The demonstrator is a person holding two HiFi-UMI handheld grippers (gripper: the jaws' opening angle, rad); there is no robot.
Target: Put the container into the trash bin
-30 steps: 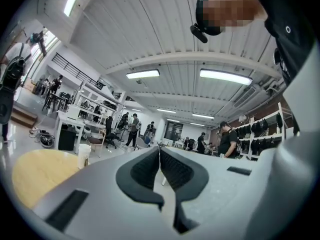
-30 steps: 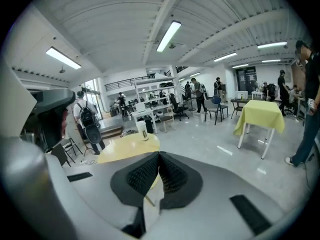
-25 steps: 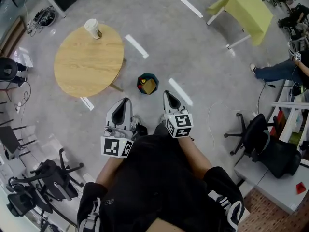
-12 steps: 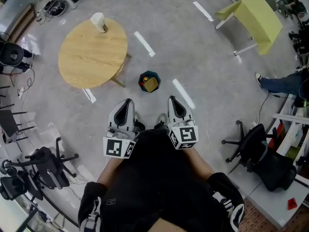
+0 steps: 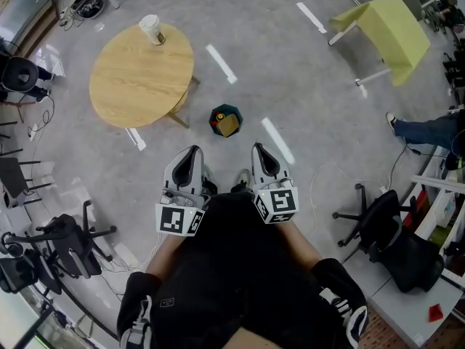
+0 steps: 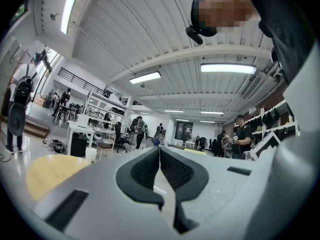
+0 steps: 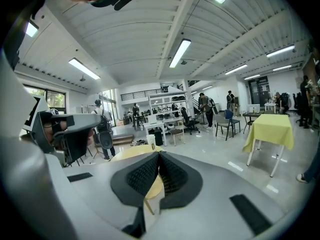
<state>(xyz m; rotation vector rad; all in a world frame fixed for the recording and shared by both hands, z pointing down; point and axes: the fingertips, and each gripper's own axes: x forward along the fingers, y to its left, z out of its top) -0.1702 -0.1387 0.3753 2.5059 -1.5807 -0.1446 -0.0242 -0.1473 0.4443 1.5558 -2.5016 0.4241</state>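
In the head view, at the upper left: a round wooden desk (image 5: 138,78) on the grey floor, with the container (image 5: 150,29), a white cup, upright near the far edge. On the floor just beside the near right side of the desk: the dark trash bin (image 5: 225,121), open at the top, with something yellowish inside. Well apart from the cup, so not yet inside the bin. Lower in the same view: the left gripper (image 5: 191,151) and the right gripper (image 5: 259,148), side by side, both pointing toward the bin, near it but not touching. Behind each, a marker cube and the black sleeves of the person. At the upper right, a table with a yellow cloth (image 5: 392,24); at the right, a black office chair (image 5: 378,209); on the floor, white tape strips (image 5: 220,62).

In the left gripper view: dark ribbed pads meeting at the tips, closed, with nothing between them. At the left, past the grey body of the gripper, part of the wooden desk (image 6: 47,171) and the white cup (image 6: 91,154) on it. Further back, shelves and several standing people.

In the right gripper view: pads also together at the tips, closed and empty. Straight beyond them, the desk top (image 7: 131,152) with the cup (image 7: 151,140) upright on it, far from the pads. At the right, the yellow-covered table (image 7: 270,126).
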